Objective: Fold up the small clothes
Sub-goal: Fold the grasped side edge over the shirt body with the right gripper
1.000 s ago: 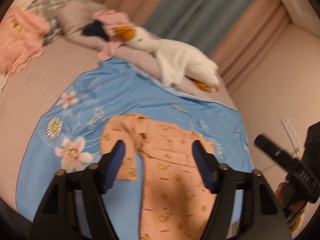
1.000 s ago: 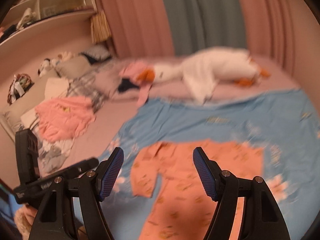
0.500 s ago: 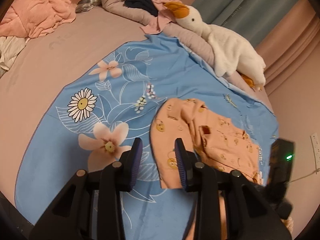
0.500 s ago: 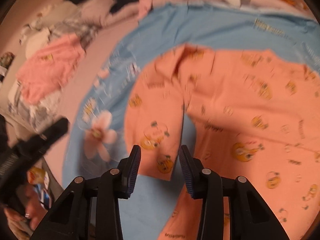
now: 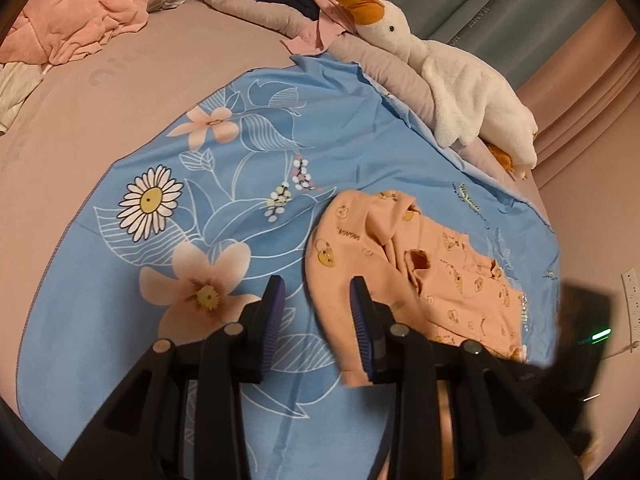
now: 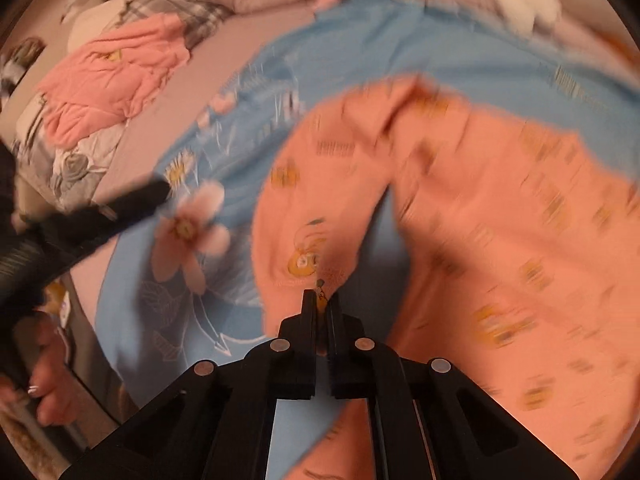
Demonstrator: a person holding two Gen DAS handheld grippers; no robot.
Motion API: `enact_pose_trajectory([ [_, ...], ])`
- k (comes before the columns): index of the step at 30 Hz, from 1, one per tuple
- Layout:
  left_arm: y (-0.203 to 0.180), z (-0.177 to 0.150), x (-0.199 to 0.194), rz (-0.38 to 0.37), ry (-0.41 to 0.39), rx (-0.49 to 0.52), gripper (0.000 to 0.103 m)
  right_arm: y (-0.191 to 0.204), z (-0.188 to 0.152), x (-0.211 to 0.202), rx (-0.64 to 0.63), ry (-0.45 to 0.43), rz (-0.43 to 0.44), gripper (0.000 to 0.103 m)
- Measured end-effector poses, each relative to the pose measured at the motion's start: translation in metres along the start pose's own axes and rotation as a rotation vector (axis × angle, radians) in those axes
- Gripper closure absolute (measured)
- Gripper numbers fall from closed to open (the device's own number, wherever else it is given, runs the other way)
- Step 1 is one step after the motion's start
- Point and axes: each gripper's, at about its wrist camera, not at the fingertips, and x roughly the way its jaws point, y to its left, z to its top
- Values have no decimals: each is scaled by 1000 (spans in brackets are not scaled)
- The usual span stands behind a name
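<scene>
An orange printed baby garment [image 5: 440, 272] lies on a blue floral cloth [image 5: 200, 160] spread over the bed. My left gripper [image 5: 318, 322] hovers low over the garment's near sleeve. Its jaws stand partly apart, and the sleeve's edge lies by the right finger [image 5: 362, 328] without being pinched. In the right wrist view the same garment [image 6: 480, 200] is blurred. My right gripper [image 6: 320, 304] is shut on the cuff edge of a sleeve. A thin bit of orange fabric shows between its tips. The left gripper [image 6: 120, 208] appears there as a dark blur.
A white plush goose [image 5: 460, 92] lies along the pillow ridge behind the cloth. Crumpled pink clothes [image 5: 80, 12] and checked fabric sit at the far left. The right gripper's body [image 5: 580, 320], with a green light, is at the right edge. A hand [image 6: 44, 384] holds the left tool.
Both grippers dropped toward the orange garment and tilted downward. The left jaws narrowed beside the sleeve. The right jaws went from wide apart to shut on the cuff.
</scene>
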Motion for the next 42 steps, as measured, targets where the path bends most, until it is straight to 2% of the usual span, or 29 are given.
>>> enact_pose_trajectory([
  [4,-3,3,3,-21,7,-24,71,-1,22,-55,-84,-91,-73,98],
  [10,-17,5,12,-42,28,-19,71,-25,49,-105,-63,-175,-148,98],
  [14,-30,7,20,-65,47,-16,71,-44,63,-119,-19,-209,-172,98],
  [20,-57,9,30,-93,64,27,71,-76,58,-143,40,-222,-169,98],
  [28,-78,9,49,-112,106,47,71,-125,45,-156,117,-213,-224,98],
  [32,-83,6,63,-94,135,55,71,-162,35,-157,214,-215,-221,98],
  [37,-87,2,79,-67,165,94,70,-202,18,-145,298,-180,-247,98],
  [42,-89,3,91,-67,180,81,70,-236,-3,-122,357,-120,-262,98],
])
